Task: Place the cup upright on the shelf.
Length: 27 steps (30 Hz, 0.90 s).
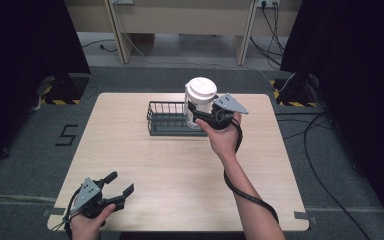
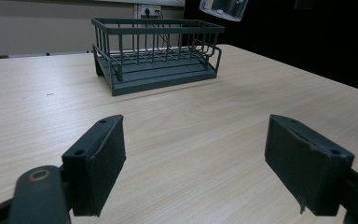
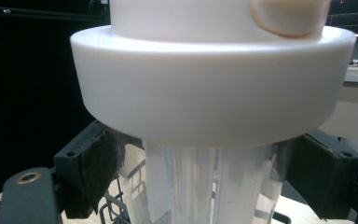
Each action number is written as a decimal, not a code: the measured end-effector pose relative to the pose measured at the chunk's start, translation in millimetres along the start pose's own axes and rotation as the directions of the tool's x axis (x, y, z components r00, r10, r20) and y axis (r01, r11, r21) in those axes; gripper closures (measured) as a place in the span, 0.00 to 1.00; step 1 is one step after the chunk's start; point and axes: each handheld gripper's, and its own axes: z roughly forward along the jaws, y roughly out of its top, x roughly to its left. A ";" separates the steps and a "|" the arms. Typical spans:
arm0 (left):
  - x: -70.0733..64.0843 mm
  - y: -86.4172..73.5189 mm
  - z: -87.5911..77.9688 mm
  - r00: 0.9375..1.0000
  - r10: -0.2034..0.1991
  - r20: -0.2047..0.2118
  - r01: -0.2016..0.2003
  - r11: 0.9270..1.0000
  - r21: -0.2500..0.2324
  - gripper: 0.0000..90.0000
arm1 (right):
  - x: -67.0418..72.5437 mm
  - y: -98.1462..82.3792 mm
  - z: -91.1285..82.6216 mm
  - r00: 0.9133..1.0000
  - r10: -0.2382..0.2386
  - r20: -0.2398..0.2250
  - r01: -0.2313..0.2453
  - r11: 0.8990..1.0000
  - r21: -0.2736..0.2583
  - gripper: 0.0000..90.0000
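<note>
A clear plastic jar with a white screw lid hangs above the right end of a dark wire basket. My right gripper is shut on the jar's clear body just under the lid. In the right gripper view the lid looms large, and the pads press the clear wall from both sides. In the left gripper view the jar's base floats over the basket. My left gripper rests open and holding nothing at the table's front left, its jaws wide apart.
The light wooden table carries the basket at its far middle. Black curtains flank both sides. Cables run over the grey floor at the right, and a cable trails from my right gripper along the forearm.
</note>
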 end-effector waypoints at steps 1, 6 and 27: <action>0.0 0.0 0.0 1.000 0.000 0.000 0.000 1.000 0.000 0.22 | -0.3 1.7 1.9 1.000 -0.002 0.001 0.002 1.000 0.000 0.19; 0.2 0.0 0.1 1.000 -0.003 0.001 0.003 1.000 -0.002 0.22 | -0.7 3.9 6.9 1.000 0.004 0.004 -0.004 1.000 -0.005 0.19; 0.2 0.3 0.0 1.000 -0.004 0.001 0.004 1.000 0.000 0.22 | -2.2 7.5 30.4 1.000 0.012 0.009 -0.012 1.000 0.010 0.19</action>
